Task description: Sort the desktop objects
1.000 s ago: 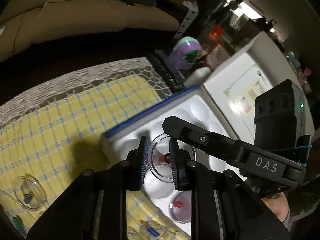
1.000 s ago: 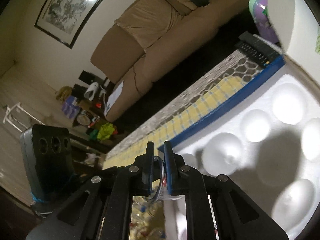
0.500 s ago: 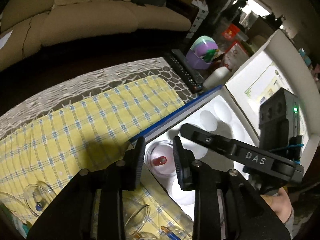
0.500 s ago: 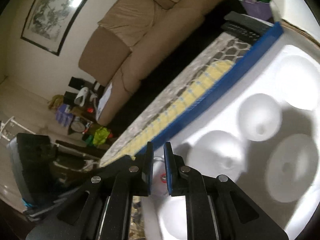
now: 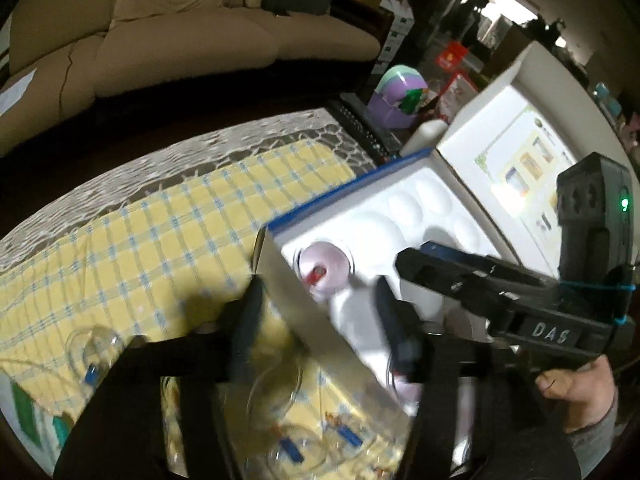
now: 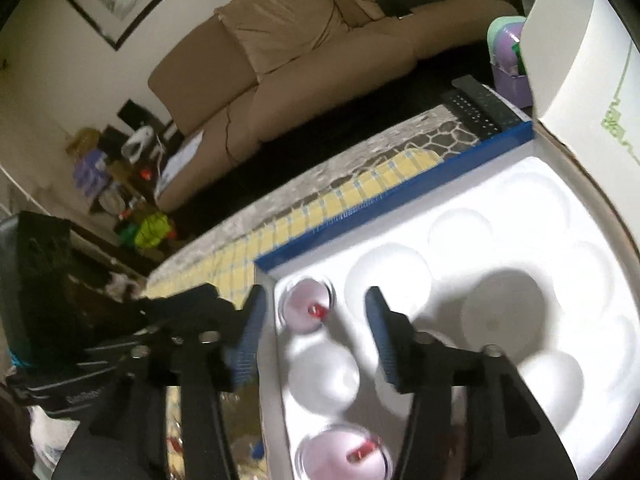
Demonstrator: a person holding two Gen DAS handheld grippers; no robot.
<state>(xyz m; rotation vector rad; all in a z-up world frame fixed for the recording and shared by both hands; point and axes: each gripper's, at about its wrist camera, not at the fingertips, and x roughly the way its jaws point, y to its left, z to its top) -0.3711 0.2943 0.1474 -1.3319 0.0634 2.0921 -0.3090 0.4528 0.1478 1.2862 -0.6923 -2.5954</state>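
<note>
Both tongs stand released and grasp nothing; their jaws have just been opening. In the left wrist view, the left tongs point(image 5: 316, 320) straddle the near corner of the foam tray point(image 5: 436, 216), one jaw over the cloth point(image 5: 160, 232) and one over the tray. A glass cup point(image 5: 324, 270) with a red valve sits in the tray's corner well, just ahead of the jaws and apart from both pads. The right tongs point(image 5: 416, 258) reach in from the right, held by a hand point(image 5: 576, 392). More cups point(image 5: 94, 354) with blue valves lie loose on the cloth, near the lower left edge. In the right wrist view, the right tongs point(image 6: 314, 320) frame the same cup point(image 6: 308, 306) without touching it. One well behind it is bare, and a second cup point(image 6: 344, 454) with a red valve sits in the next well of that row. The tray point(image 6: 500, 220) rests in a box with a blue rim point(image 6: 400, 184) and a raised white lid point(image 6: 580, 52). A remote point(image 6: 480, 106) lies on the counter point(image 6: 360, 152) beyond the box.
</note>
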